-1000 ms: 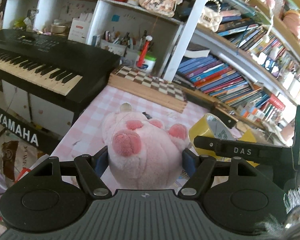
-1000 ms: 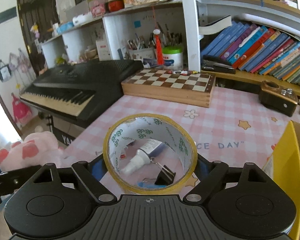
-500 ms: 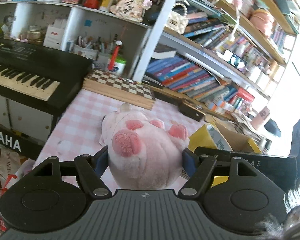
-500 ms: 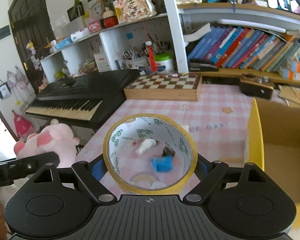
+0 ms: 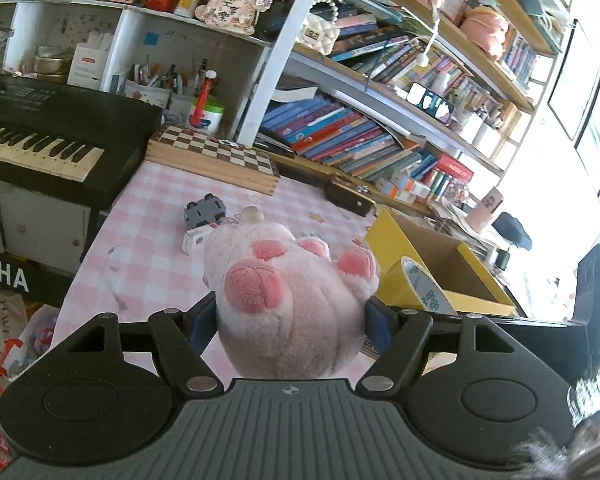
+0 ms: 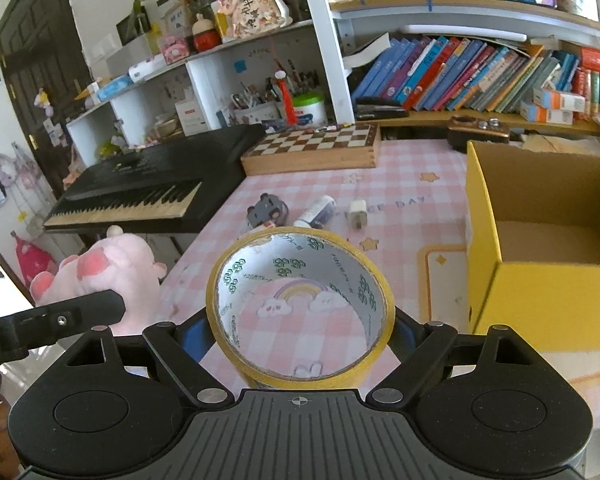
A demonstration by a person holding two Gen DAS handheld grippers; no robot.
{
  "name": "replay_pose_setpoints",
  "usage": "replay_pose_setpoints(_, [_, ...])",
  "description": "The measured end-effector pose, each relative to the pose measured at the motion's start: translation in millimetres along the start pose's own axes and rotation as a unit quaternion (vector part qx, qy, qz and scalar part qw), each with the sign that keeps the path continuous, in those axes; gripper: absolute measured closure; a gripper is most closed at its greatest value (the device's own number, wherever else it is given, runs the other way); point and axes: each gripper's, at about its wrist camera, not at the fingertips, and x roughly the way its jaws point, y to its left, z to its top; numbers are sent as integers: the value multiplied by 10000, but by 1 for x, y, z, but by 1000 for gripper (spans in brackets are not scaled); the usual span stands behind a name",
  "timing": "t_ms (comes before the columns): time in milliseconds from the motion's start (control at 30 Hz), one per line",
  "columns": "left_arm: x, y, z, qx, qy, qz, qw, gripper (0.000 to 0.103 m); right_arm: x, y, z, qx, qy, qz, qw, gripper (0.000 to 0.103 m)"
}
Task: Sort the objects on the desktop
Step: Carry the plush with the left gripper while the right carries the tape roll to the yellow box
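My left gripper [image 5: 290, 320] is shut on a pink plush toy [image 5: 288, 300] and holds it above the pink checked tablecloth [image 5: 156, 216]. My right gripper [image 6: 300, 332] is shut on a yellow tape roll [image 6: 300, 308], held in the air left of the open yellow cardboard box [image 6: 540, 248]. The plush also shows at the left of the right wrist view [image 6: 100, 268]. The tape roll [image 5: 420, 284] and the box [image 5: 432, 252] show at the right of the left wrist view. A grey toy car [image 6: 266, 210], a small bottle [image 6: 318, 210] and a white charger plug [image 6: 356, 212] lie on the cloth.
A wooden chessboard box [image 6: 316, 148] lies at the back of the table. A black keyboard [image 6: 140, 196] stands to the left. A brown box [image 6: 478, 132] sits under the bookshelf [image 6: 480, 76]. A small white box [image 5: 194, 240] lies by the toy car [image 5: 204, 212].
Both grippers have risen and pulled back with their loads. The views have swung right, so the yellow box and more of the table now show.
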Motion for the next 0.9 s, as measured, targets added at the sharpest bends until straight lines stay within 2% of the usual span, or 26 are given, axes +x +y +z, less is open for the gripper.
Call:
replay_pose_setpoints(233, [-16,-8,-13,212,155,-268,9993,32,-25,4,-26,275,-25,-226,9994,16])
replay_pose_setpoints(467, [-21,-20,-27,489,500,-571,9959,32,-48,1,-53,614,-17,-453,9971,16])
replay_pose_setpoints(900, [-9,-54,-42,1032,926,-1363,9809,32,-88,-20,-88,1343,-212,-1138,9841,16])
